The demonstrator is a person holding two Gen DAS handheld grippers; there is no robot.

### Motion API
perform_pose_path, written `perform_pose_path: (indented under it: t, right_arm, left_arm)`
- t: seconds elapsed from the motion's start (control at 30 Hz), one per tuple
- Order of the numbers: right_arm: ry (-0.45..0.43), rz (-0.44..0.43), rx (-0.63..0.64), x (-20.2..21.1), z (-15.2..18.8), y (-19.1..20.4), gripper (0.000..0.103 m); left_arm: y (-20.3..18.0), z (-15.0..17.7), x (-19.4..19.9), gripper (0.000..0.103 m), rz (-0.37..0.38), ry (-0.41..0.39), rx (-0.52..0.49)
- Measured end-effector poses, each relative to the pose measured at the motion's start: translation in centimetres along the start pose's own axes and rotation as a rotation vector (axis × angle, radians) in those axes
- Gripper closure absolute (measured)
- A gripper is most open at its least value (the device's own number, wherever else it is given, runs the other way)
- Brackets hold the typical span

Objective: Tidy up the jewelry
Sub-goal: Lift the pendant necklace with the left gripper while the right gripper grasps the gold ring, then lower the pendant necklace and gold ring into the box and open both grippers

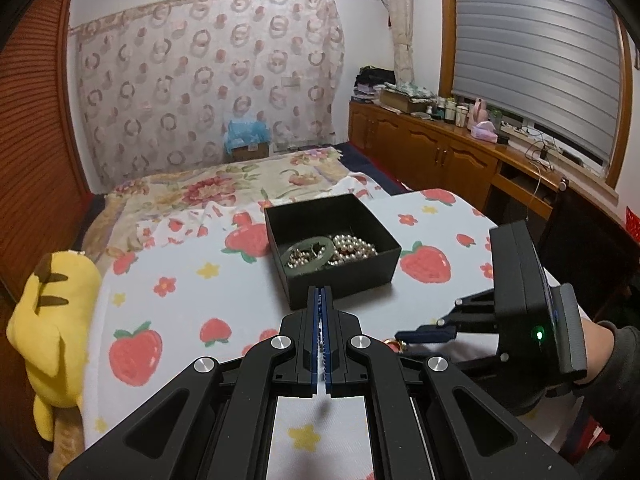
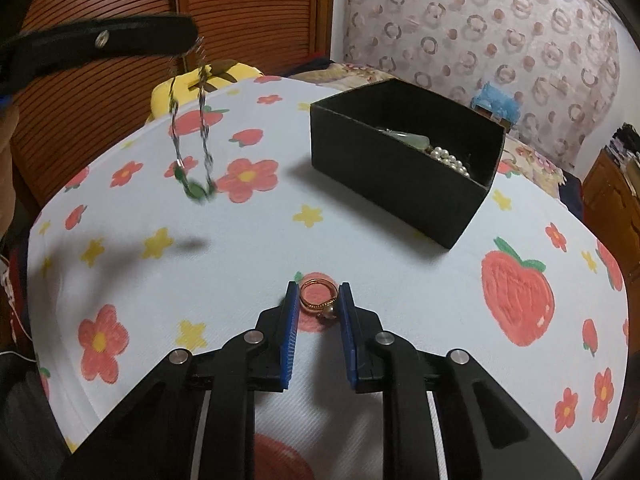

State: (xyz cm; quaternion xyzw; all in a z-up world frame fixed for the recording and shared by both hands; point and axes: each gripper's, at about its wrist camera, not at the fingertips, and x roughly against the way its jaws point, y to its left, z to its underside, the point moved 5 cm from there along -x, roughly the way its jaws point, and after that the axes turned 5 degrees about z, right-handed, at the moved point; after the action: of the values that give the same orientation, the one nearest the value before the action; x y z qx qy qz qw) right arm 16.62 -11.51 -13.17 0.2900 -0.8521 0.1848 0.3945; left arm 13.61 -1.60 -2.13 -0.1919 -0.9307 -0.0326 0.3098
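- A gold ring [image 2: 317, 295] with a small pearl lies on the strawberry-print cloth [image 2: 248, 248], between the right gripper [image 2: 319, 294]'s blue pads; whether they touch it is hard to tell.
- The left gripper [image 1: 322, 300] is pressed together on a silver chain [image 2: 191, 140] with green stones, blurred, dangling at 10 o'clock from the ring.
- The black box [image 2: 404, 168] sits at 1 o'clock; its near wall hides most of the pearls [image 2: 450, 160] and jade piece [image 2: 412, 139].
- A yellow plush [image 1: 52, 312] is cut off at the edge.
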Motion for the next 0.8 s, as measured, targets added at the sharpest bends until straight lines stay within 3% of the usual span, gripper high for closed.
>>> perform_pose_path:
  t: [0.4, 0.8]
  right_arm:
    - [-0.111, 0.058, -0.064, 2.9, -4.1, -4.3, 0.081]
    - [-0.15, 0.108, -0.13, 1.5, -7.8, -8.7, 0.081]
  left_arm:
    - [0.1, -4.2, -0.8, 0.102, -0.032, -0.029, -0.047]
    - [0.0, -6.2, -1.9, 0.102, -0.039, -0.031, -0.061]
